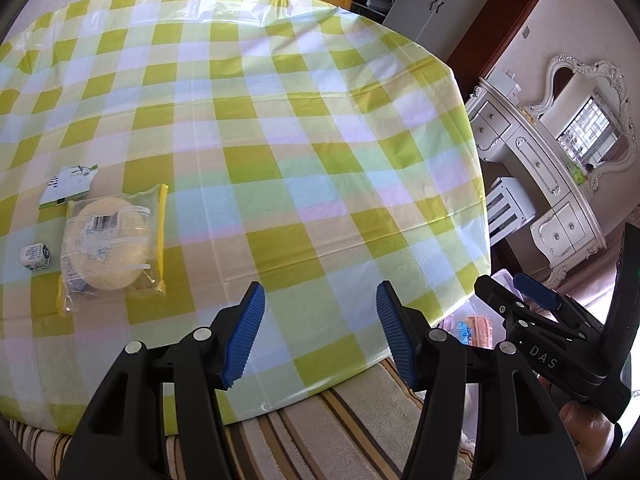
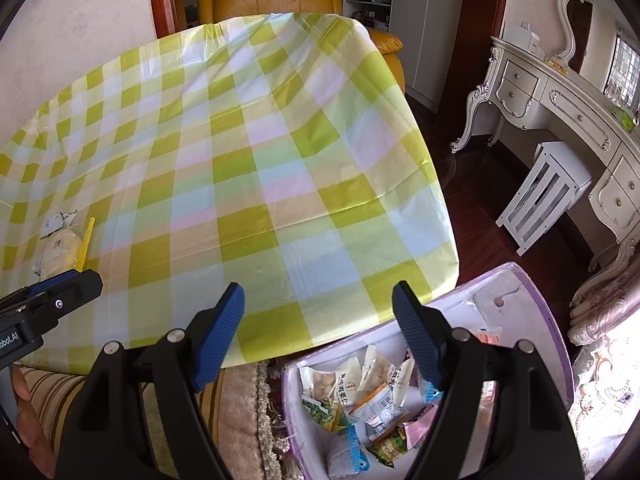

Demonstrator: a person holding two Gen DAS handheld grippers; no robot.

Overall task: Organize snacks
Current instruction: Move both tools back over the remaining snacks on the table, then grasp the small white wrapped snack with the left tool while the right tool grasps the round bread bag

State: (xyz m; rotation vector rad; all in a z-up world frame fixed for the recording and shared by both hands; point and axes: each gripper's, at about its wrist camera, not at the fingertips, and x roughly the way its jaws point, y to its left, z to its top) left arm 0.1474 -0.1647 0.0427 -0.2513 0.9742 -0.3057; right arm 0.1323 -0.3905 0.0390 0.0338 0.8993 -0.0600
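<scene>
A pickup step is judged to be in hand. Both the left gripper (image 1: pixel 320 328) and the right gripper (image 2: pixel 318 334) are held wide open and empty. Below the right gripper, a lilac-rimmed white box (image 2: pixel 558 320) holds packets. Further off, left of the left jaws, the clear-bagged round pale bun (image 1: pixel 106 246) lies on the green checked tablecloth (image 1: pixel 280 140); a leftward reach is called for.

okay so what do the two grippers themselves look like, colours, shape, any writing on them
Both match. The left gripper and right gripper have black plastic linkage arms with silver round pivot pins, and their jaws carry blue ribbed pads. Seen from the left wrist view, the right gripper's black body shows white "DAS" lettering; from the right wrist view, the left one shows white text ending "obot.AI". No cables are visible.
</scene>
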